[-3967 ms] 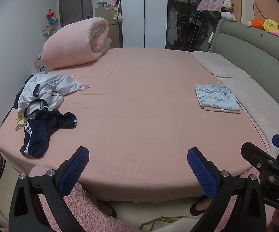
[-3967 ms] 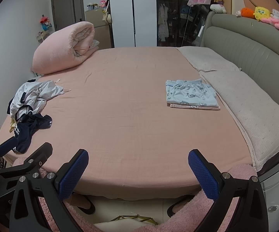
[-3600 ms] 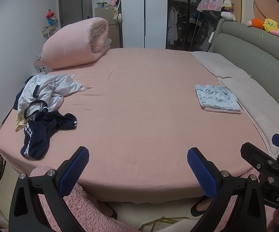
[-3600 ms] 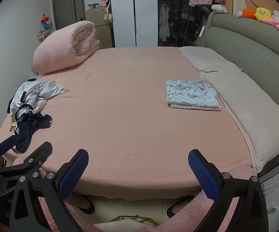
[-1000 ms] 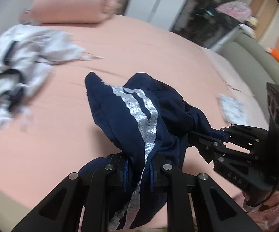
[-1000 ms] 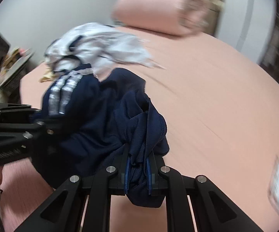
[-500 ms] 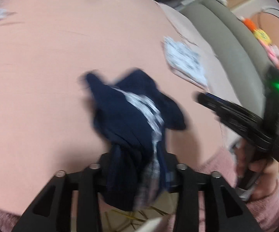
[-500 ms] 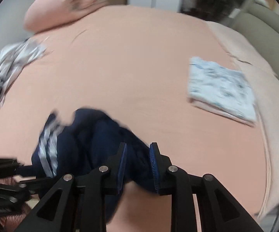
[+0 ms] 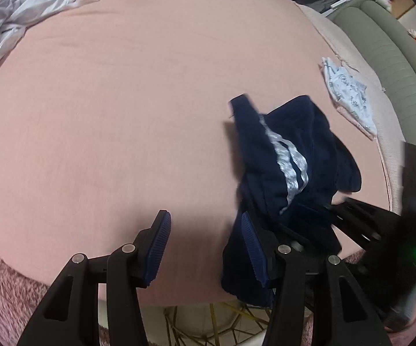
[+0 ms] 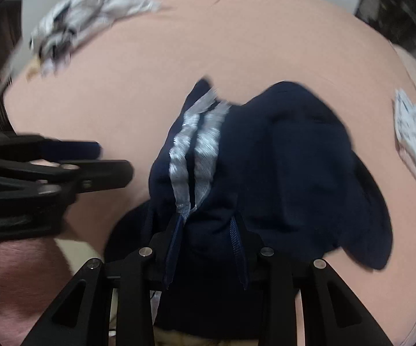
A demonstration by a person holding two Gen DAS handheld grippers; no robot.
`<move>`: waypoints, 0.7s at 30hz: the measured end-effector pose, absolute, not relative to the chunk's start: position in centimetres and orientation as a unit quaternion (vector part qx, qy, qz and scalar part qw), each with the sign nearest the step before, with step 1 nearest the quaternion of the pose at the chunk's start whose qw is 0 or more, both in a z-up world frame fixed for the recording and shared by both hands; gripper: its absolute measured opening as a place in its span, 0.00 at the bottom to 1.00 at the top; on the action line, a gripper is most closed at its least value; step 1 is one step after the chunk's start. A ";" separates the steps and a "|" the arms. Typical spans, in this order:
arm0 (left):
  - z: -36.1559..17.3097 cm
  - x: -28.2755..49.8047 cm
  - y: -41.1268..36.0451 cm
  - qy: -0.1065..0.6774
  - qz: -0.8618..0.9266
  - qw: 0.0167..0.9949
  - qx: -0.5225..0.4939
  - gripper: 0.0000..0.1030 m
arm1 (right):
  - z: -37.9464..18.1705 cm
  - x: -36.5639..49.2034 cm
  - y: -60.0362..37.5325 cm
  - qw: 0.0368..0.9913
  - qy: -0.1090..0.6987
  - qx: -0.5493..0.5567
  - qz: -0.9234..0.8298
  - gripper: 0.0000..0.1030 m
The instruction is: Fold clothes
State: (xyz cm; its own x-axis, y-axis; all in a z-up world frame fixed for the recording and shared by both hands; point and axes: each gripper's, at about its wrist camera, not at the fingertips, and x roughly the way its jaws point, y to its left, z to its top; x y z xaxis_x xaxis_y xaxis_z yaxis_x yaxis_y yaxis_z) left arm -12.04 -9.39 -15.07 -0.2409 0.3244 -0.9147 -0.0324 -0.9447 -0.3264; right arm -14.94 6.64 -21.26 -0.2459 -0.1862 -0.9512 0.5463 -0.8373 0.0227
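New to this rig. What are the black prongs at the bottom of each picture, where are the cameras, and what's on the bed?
No robot here: a person holds a two-finger tool in each hand, and a fisheye camera on each tool looks forward along its fingers. The black prongs with blue pads are those fingers.

In the left wrist view, the left tool is open, with nothing between its pads. The right tool enters from the right of that picture.

In the right wrist view, the right tool is shut on the navy garment, which has pale stripes and is bunched, partly resting on the pink bed. The left tool shows at the left edge.

Also on the bed: a crumpled pale grey garment on its far left, and a folded light blue printed piece near the grey headboard.
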 end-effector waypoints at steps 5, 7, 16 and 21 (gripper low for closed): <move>-15.4 -12.0 -9.6 -0.120 0.783 0.107 -0.601 0.47 | -20.4 -17.3 7.2 0.238 0.080 0.550 -0.797 0.07; -15.5 -11.9 -10.0 -0.125 0.784 0.104 -0.599 0.47 | -18.7 -17.9 6.9 0.235 0.077 0.528 -0.812 0.06; -15.7 -11.7 -11.3 -0.116 0.793 0.116 -0.587 0.47 | -6.3 -17.3 9.7 0.294 0.001 0.387 -0.874 0.04; -16.5 -12.4 -11.4 -0.141 0.781 0.153 -0.588 0.47 | -11.5 -17.6 14.5 0.158 0.081 0.458 -0.871 0.04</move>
State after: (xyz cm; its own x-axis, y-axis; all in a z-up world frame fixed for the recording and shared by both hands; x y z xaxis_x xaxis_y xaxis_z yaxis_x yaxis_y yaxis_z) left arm -12.39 -11.45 -16.50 -0.2608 0.4051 -0.8763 -0.0722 -0.9133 -0.4007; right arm -17.63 14.48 -11.45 -0.5301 -0.2000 -0.8240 0.3492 -0.9371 0.0028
